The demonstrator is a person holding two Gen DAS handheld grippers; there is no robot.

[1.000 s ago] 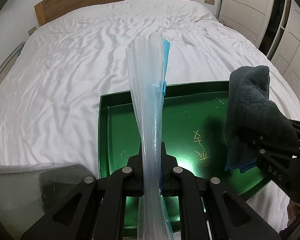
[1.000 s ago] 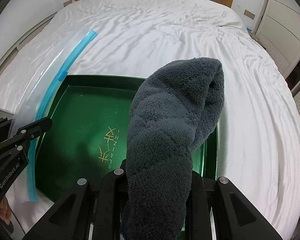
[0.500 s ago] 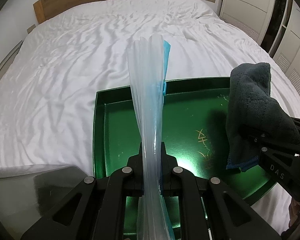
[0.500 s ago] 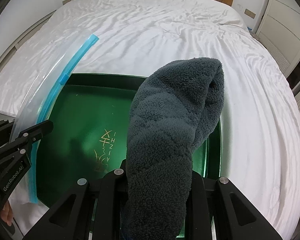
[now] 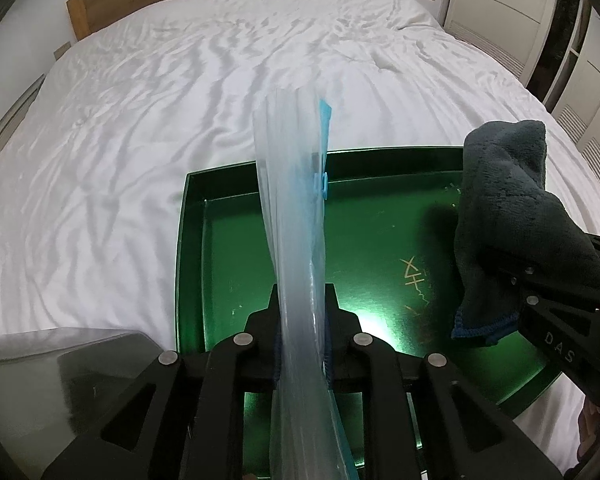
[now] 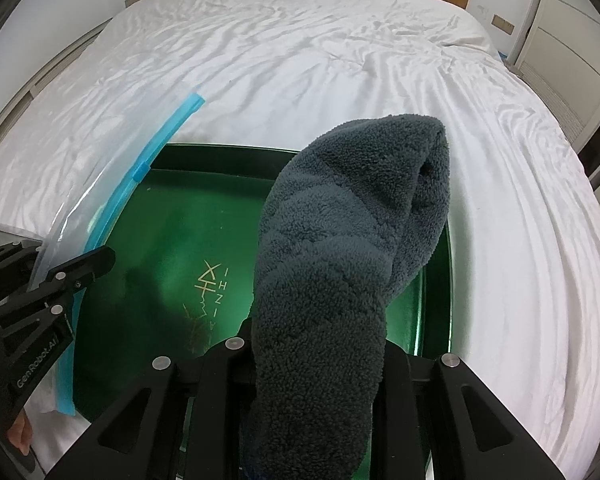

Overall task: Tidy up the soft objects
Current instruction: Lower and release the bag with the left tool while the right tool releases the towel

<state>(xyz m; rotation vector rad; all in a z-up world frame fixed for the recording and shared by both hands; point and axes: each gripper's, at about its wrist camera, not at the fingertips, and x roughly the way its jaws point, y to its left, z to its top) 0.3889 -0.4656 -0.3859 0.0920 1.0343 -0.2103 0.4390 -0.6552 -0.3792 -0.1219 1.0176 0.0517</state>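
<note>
My left gripper (image 5: 302,334) and right gripper (image 6: 316,344) are both easing their fingers open, yet the zip bag (image 5: 296,216) and the grey towel (image 6: 348,248) remain pinched between them, above the green tray (image 5: 380,232) at the bed's near edge, now closer below. I judge release is beginning.

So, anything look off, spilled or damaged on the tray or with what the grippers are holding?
Nothing spilled or torn. The green tray sits on the bed with only scuffs around its gold lettering. The left gripper pinches the clear zip bag, bunched rather than spread open; the right gripper grips the dark towel. Both jaws are easing open.
</note>
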